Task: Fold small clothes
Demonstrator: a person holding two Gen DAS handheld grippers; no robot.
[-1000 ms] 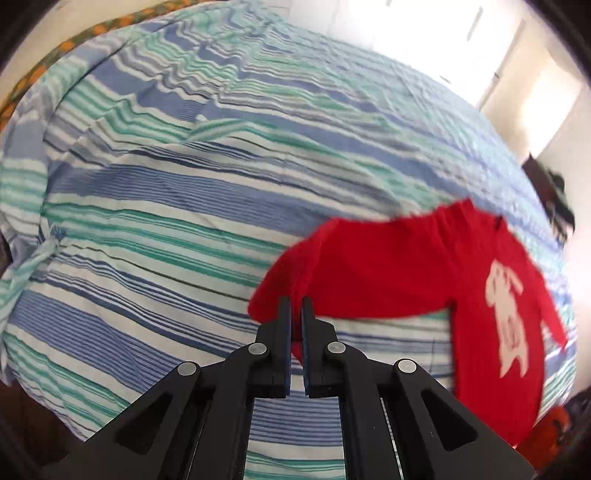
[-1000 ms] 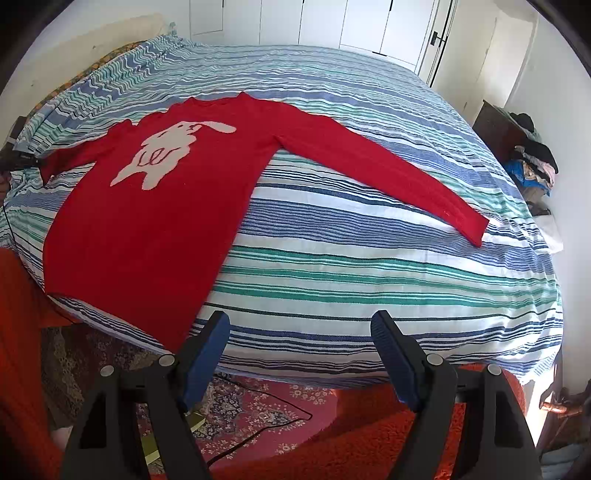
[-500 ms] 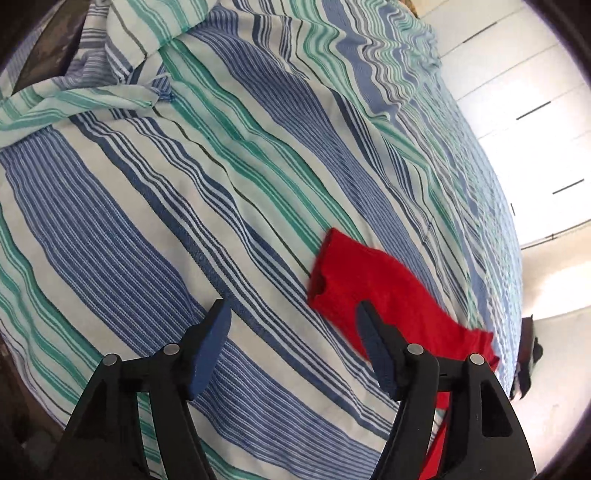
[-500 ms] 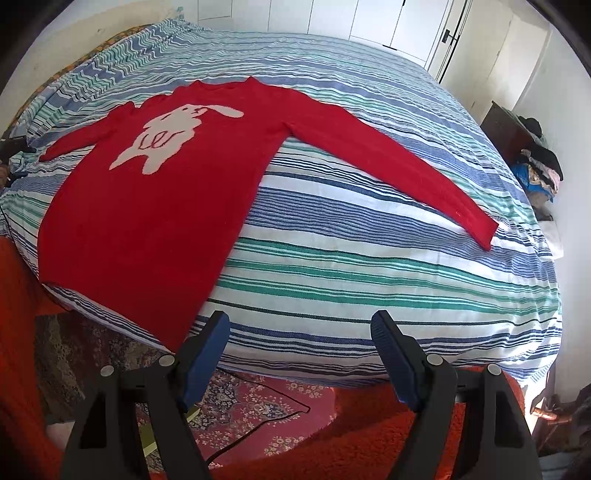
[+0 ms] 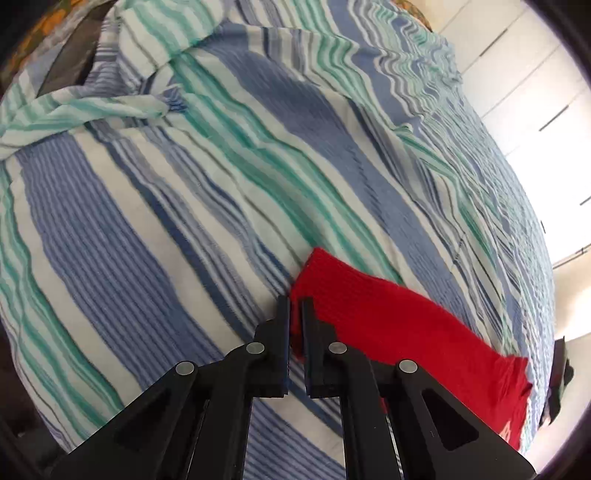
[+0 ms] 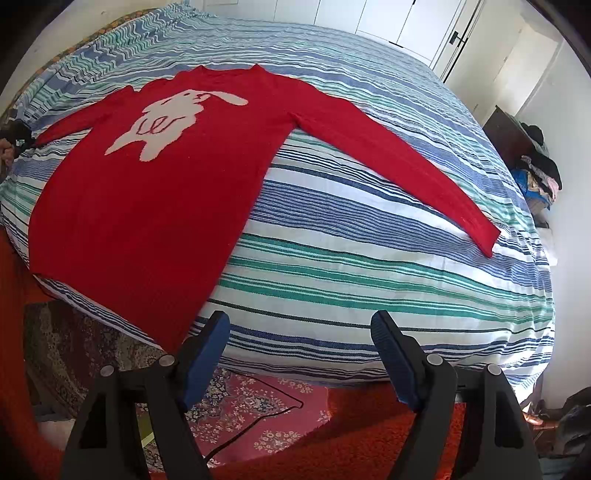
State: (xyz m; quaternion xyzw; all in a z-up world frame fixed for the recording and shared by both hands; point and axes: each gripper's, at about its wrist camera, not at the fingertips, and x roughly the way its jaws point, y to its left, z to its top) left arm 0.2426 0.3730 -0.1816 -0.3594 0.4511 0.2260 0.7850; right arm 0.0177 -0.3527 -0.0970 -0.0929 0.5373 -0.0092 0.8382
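Observation:
A red sweater [image 6: 155, 184] with a white rabbit figure lies flat on the striped bed [image 6: 369, 258], both sleeves spread out. In the left wrist view my left gripper [image 5: 295, 306] is shut on the cuff end of the sweater's left sleeve [image 5: 369, 314], red fabric pinched between its jaws. In the right wrist view that gripper shows small and dark at the far left, at the sleeve's tip [image 6: 16, 134]. My right gripper [image 6: 299, 332] hangs open over the bed's near edge, nothing between its blue-padded fingers [image 6: 207, 347]. The right sleeve [image 6: 406, 173] stretches toward the right.
Striped bedding [image 5: 184, 184] bunches into a fold at the upper left of the left wrist view. A patterned rug [image 6: 251, 413] and orange carpet [image 6: 369, 424] lie below the bed edge. A dark dresser with piled clothes [image 6: 532, 162] stands at the right wall. White closet doors [image 6: 388, 22] are behind.
My left gripper opened, dropped to the sleeve cuff on the bed and closed on it. The right gripper stayed open and nearly still, its view shifting slightly.

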